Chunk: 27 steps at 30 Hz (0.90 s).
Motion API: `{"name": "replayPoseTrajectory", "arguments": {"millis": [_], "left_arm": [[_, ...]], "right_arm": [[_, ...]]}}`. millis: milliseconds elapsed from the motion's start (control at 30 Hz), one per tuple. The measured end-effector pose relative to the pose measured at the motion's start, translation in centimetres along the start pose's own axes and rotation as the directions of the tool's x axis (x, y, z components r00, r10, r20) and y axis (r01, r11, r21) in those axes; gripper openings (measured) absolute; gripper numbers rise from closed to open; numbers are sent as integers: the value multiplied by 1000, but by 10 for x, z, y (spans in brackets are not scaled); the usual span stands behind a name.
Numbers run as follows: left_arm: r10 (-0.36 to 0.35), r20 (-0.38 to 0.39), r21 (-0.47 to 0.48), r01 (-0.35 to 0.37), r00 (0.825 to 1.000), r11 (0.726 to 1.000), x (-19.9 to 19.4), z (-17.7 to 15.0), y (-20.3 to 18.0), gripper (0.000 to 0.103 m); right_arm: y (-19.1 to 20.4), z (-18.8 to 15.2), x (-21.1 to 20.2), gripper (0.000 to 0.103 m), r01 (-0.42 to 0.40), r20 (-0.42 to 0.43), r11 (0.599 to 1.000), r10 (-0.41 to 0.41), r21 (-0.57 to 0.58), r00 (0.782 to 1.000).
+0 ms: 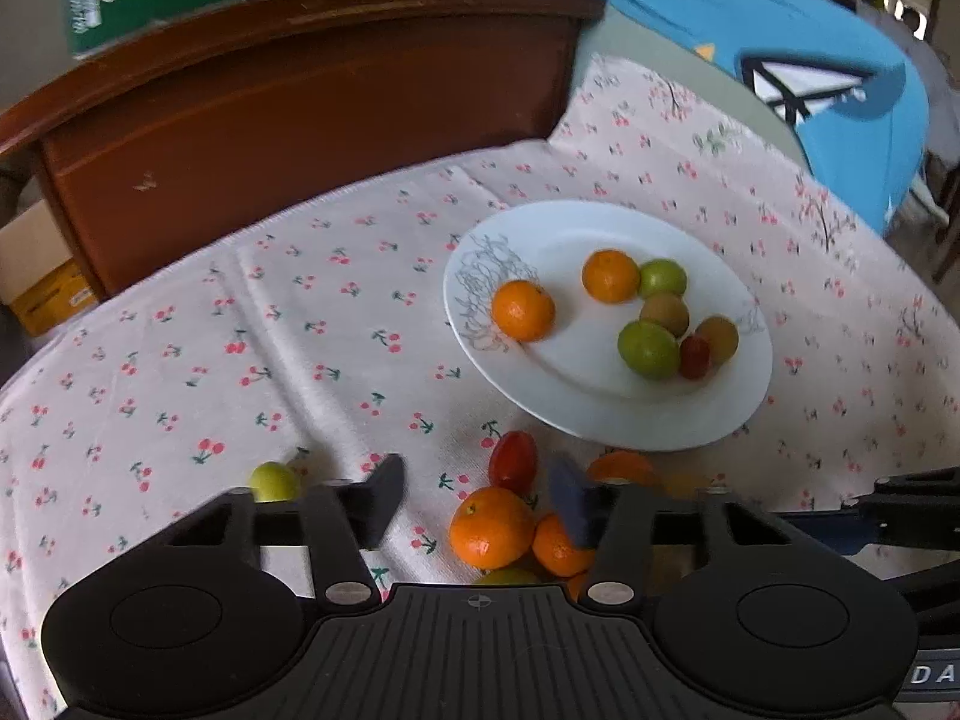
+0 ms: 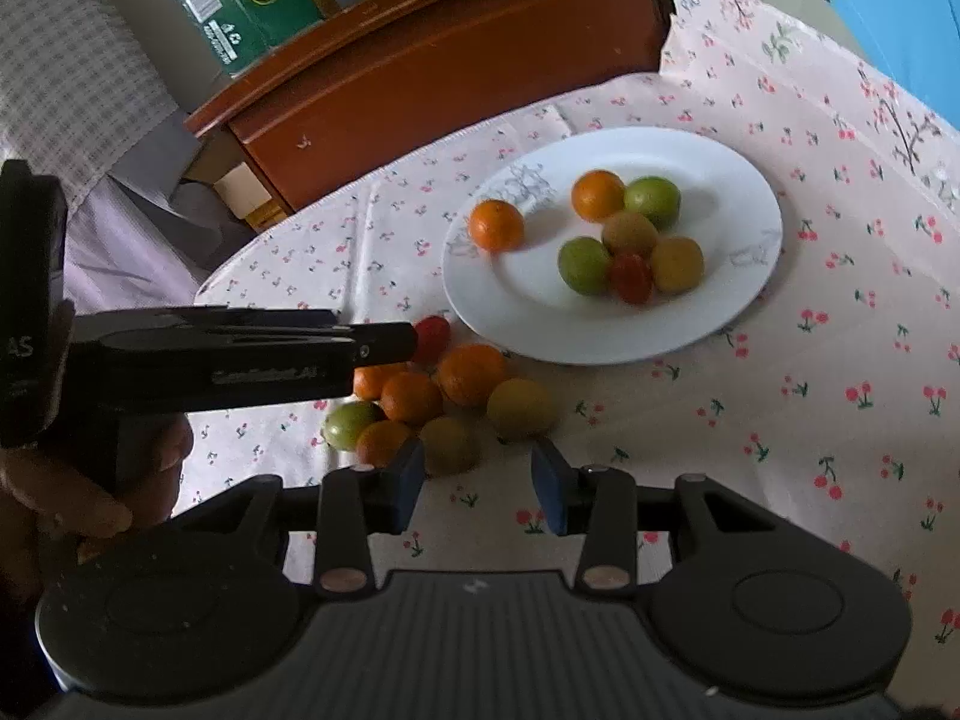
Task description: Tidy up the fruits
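The white plate (image 1: 600,414) sits on the cherry-print cloth (image 1: 240,330) over the desk, carrying seven fruits: an orange (image 1: 523,310) alone at its left, and a second orange (image 1: 610,275), green, brownish and red ones bunched to the right. Just near of the plate lies the loose heap (image 2: 456,402) of oranges, a red fruit (image 1: 512,462) and yellowish ones. The left claw (image 1: 480,492) hovers over that heap, jaws apart and pinching nothing, its right finger blurred. The right claw (image 2: 480,480) stands spread at the heap's near edge, empty too. One small green fruit (image 1: 274,482) lies off alone to the left.
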State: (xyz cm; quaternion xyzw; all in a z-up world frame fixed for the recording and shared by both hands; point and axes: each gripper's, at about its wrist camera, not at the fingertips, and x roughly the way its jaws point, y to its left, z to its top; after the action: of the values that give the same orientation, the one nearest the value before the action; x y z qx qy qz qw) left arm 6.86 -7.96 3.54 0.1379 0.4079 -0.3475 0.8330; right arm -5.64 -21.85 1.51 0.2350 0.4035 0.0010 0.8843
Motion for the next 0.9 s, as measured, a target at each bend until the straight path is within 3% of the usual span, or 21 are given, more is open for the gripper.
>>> {"name": "replayPoseTrajectory", "arguments": {"millis": [133,267,367,433,500,900], "left_arm": [[-19,-7,25,19,1000,1000,10,0,-1,38],[-36,-36,65,38,999,997,21,-1,-4,27],[-35,-32,88,38,999,995,23,-2,-7,25],[-40,-29,79,42,999,996,24,-1,-6,25],[-37,-23,73,38,999,997,24,-1,-6,17],[-126,80,-64,131,989,989,7,25,0,17]], "right_arm": [[-3,-3,4,41,4,-15,1000,-4,20,1000],[-1,-4,6,41,4,-20,1000,-4,12,1000],[2,-4,6,41,3,-15,1000,-3,-2,1000],[3,-4,6,41,-4,-14,1000,4,-2,1000],[5,-4,8,41,-9,-19,1000,9,-3,1000],[6,-9,14,41,-16,-45,1000,16,14,999]]}}
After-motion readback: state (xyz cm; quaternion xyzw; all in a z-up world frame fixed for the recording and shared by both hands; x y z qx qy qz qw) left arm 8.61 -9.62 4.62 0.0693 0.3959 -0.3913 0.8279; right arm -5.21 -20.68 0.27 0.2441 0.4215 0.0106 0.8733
